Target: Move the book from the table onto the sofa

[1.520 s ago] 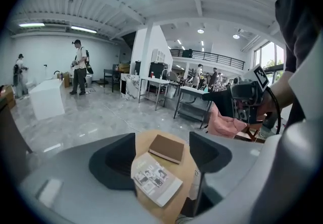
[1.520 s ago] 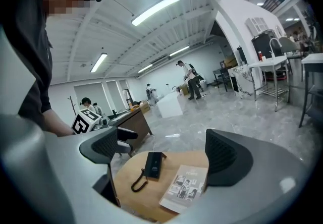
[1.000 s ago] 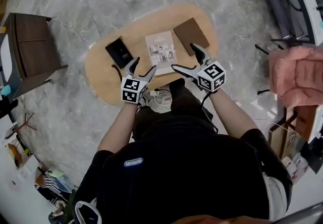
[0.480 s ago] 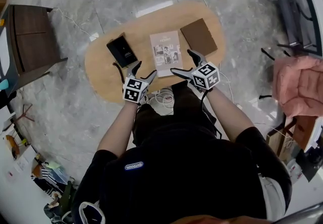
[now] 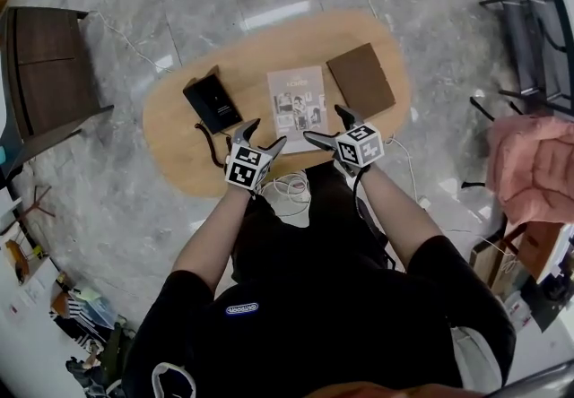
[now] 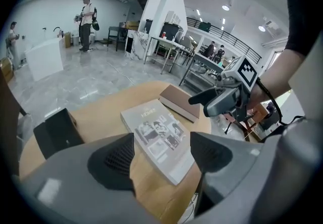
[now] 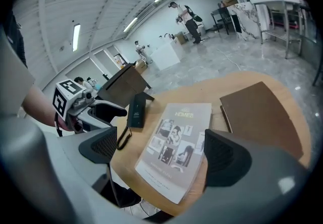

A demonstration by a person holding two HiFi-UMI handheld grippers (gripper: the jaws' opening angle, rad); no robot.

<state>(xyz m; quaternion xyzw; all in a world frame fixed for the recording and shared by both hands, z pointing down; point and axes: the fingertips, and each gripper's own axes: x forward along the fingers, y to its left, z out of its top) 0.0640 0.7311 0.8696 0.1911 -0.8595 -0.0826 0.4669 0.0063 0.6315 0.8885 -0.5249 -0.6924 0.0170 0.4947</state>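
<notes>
We hold the left hand-held gripper (image 5: 266, 133) and right hand-held gripper (image 5: 325, 123) wide open, empty, beside the book (image 5: 298, 108) flat on the desk (image 5: 179, 141) (thin, light, likely floppy: we'd pinch its near edge).

Book (image 5: 297, 105) on table (image 5: 179, 136); corded device (image 5: 212, 102) left of it, notebook (image 5: 361, 80) right.

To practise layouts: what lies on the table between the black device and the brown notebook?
The grey book lies between black device and brown notebook, shown in the head view.
</notes>
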